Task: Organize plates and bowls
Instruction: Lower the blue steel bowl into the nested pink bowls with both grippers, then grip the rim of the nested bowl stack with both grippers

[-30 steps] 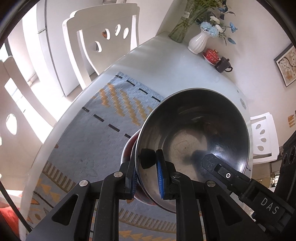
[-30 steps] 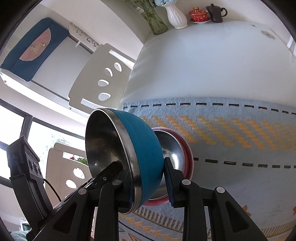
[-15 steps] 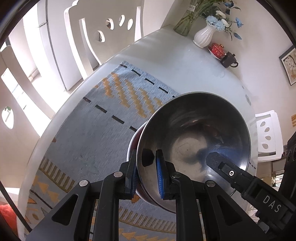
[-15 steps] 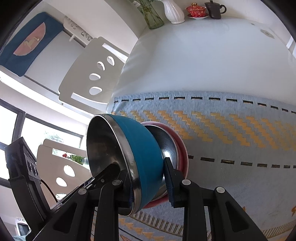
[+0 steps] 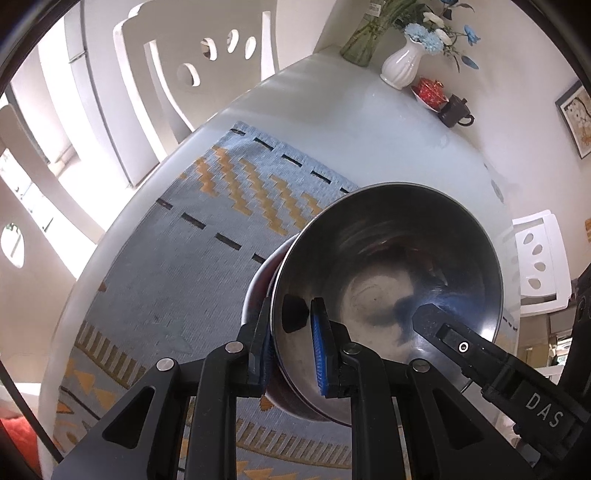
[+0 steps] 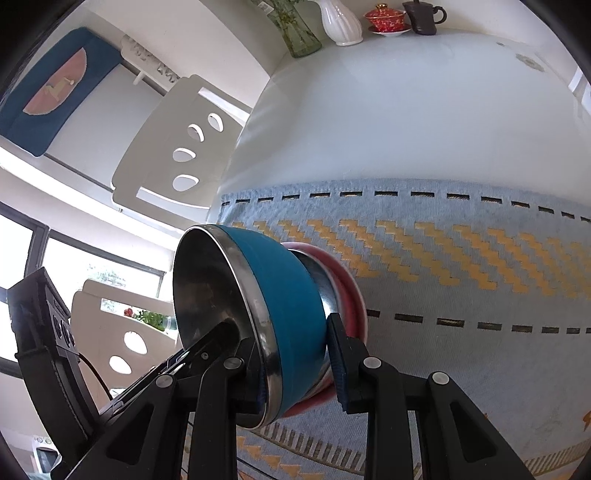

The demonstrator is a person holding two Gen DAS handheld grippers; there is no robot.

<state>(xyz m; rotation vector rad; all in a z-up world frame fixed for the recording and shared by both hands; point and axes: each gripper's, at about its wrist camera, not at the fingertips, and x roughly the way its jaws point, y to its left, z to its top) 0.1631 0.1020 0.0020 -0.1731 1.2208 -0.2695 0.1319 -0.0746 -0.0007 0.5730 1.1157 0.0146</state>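
Note:
A steel bowl with a blue outside (image 6: 291,314) sits partly inside a red-rimmed bowl (image 6: 347,280) on the patterned mat. Its shiny inside fills the left wrist view (image 5: 388,266), with the red bowl's edge (image 5: 258,284) peeking out at its left. My left gripper (image 5: 291,343) is shut on the blue bowl's near rim, one finger inside and one outside. My right gripper (image 6: 295,365) is shut on the opposite rim, one finger inside, the other on the blue wall. The right gripper's finger (image 5: 461,343) shows inside the bowl in the left wrist view.
A blue and orange woven mat (image 6: 461,258) covers the near part of the white table (image 6: 406,110). At the far end stand a white vase (image 5: 400,64), a glass vase (image 6: 299,33), a red lidded cup (image 6: 388,18) and a dark teapot (image 5: 456,110). White chairs (image 5: 207,62) surround the table.
Both grippers have lowered the blue bowl down into the red-rimmed bowl; it now covers more of the red bowl. Both grips are unchanged.

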